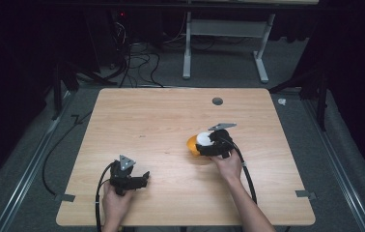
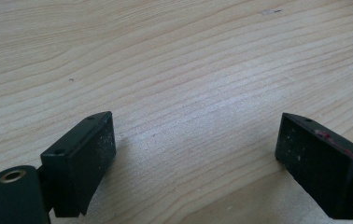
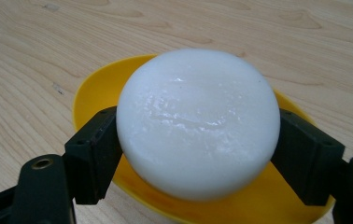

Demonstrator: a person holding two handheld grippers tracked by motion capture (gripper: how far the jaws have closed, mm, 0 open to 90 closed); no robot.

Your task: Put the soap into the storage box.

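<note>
Right tongs [image 3: 198, 154] grip white puck [image 3: 198, 121], seemingly above yellow dish [image 3: 90, 93]

You are looking at a brightly lit tabletop [image 1: 171, 121] in the high view, with light falling from above, while the floor and the room around it are sinking into near black. That view is looking soft and slightly grainy. Small, faint shadows are sitting close under your hands. In the left gripper view the wood grain is showing crisp, and the left claw [image 2: 195, 154] is casting a pale shadow beside each jaw. In the right gripper view the white puck [image 3: 198, 121] is catching a wet-looking glare on its top, and the far wood is blurring gently.
</note>
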